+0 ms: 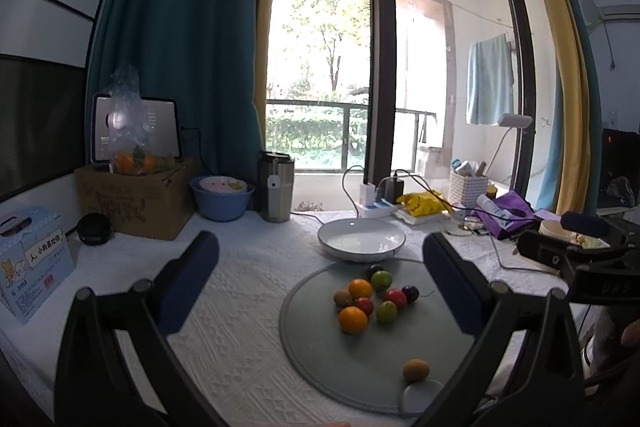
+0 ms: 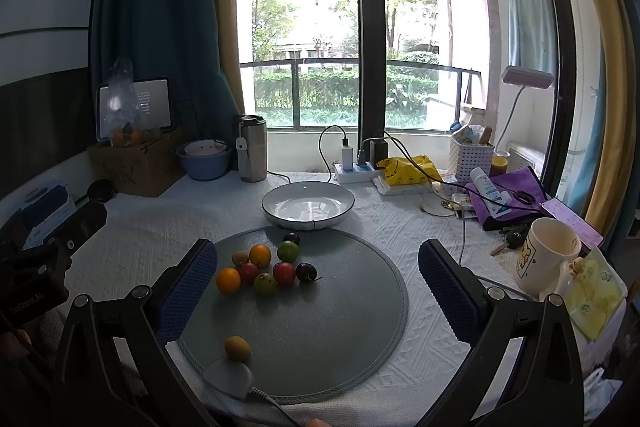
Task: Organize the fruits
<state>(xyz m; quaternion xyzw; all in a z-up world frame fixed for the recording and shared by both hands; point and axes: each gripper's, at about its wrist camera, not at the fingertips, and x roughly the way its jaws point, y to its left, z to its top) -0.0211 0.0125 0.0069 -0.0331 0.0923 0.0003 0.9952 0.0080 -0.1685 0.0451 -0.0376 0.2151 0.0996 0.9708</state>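
A cluster of small fruits lies on a round grey mat (image 1: 320,355) (image 2: 340,327): two oranges (image 1: 353,319) (image 2: 228,280), red fruits (image 2: 284,273), green ones (image 1: 381,280) (image 2: 288,251), dark plums (image 2: 306,271) and a kiwi (image 1: 342,297). One brown kiwi (image 1: 416,369) (image 2: 237,347) lies apart at the mat's near edge. An empty white bowl (image 1: 361,239) (image 2: 308,209) stands behind the mat. My left gripper (image 1: 320,283) is open above the table, left of the fruits. My right gripper (image 2: 318,287) is open above the mat, empty.
A steel tumbler (image 2: 251,148), blue basin (image 2: 205,159) and cardboard box (image 1: 136,199) with bagged oranges stand at the back left. A power strip (image 2: 356,171), yellow bag, white basket (image 2: 470,157), purple cloth and mug (image 2: 546,259) crowd the right side. A small white disc (image 2: 228,377) rests on the mat's near edge.
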